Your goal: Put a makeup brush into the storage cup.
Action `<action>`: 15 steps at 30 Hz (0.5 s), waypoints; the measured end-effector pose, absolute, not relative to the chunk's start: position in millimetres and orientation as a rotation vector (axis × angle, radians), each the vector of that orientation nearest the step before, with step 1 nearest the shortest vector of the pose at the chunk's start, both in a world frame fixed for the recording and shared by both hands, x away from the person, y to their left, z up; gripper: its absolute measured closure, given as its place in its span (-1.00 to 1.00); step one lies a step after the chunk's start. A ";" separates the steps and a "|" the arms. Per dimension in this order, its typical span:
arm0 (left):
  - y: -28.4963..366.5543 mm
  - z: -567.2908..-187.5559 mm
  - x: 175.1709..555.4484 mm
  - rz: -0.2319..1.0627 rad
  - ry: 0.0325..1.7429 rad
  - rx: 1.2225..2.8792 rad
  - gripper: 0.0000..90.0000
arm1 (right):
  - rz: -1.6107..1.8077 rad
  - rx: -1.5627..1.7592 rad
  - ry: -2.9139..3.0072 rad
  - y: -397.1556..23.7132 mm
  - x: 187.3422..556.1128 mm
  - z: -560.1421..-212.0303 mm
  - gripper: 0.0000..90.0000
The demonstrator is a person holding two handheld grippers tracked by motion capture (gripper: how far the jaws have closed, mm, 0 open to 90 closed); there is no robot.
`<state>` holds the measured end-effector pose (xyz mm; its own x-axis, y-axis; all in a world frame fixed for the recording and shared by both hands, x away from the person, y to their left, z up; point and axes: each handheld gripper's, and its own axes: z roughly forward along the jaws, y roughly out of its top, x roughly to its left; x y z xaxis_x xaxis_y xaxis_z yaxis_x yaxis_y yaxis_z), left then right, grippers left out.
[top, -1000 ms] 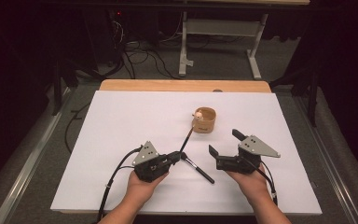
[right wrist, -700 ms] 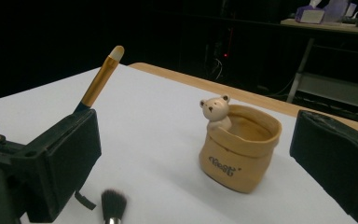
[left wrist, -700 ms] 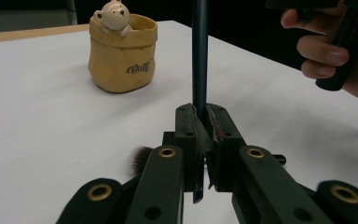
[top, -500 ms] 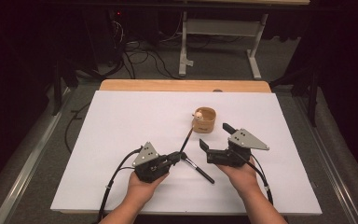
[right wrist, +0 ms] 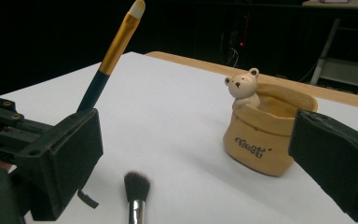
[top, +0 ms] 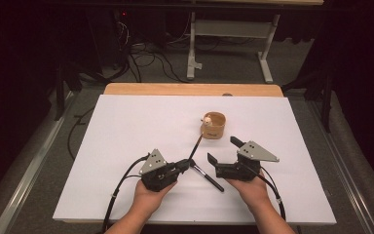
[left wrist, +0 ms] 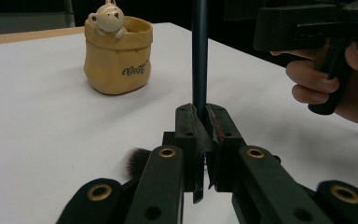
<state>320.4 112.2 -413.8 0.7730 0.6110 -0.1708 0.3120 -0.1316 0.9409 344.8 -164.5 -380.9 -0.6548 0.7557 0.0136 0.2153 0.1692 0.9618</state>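
A dark room with cables and a metal frame on the floor surrounds the white-topped bench (top: 126, 146) where you work. Nearest you, your left gripper (top: 184, 165) has its fingers pressed together on the dark handle of a slim brush (right wrist: 114, 51), holding it tilted upward with its gold ferrule and pale tip raised, probably so it can be dropped tip-up or tip-down into a holder. Your right gripper (top: 222, 151) hovers just beside it with its fingers spread wide and nothing between them, apparently ready to take or steady something. Between the two grippers, a second brush (top: 208, 174) with a dark fluffy head lies flat on the bench, untouched. Farther off, well apart from both hands, stands the tan bag-shaped cup (top: 214, 126) with a small bear figure (right wrist: 242, 86) perched on its rim; it looks empty, and is the likely destination for the brushes.
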 end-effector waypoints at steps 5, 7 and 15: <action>110.0 -414.2 318.3 0.298 0.718 1.738 0.87 | 1.539 0.926 1.992 -165.2 342.9 -383.5 -0.86; 108.9 -414.9 318.2 0.297 0.716 1.740 0.87 | 1.558 0.942 1.997 -164.2 343.0 -384.8 -0.84; 104.0 -418.1 318.1 0.293 0.705 1.758 0.86 | 1.574 0.957 2.042 -160.0 343.2 -391.5 -0.75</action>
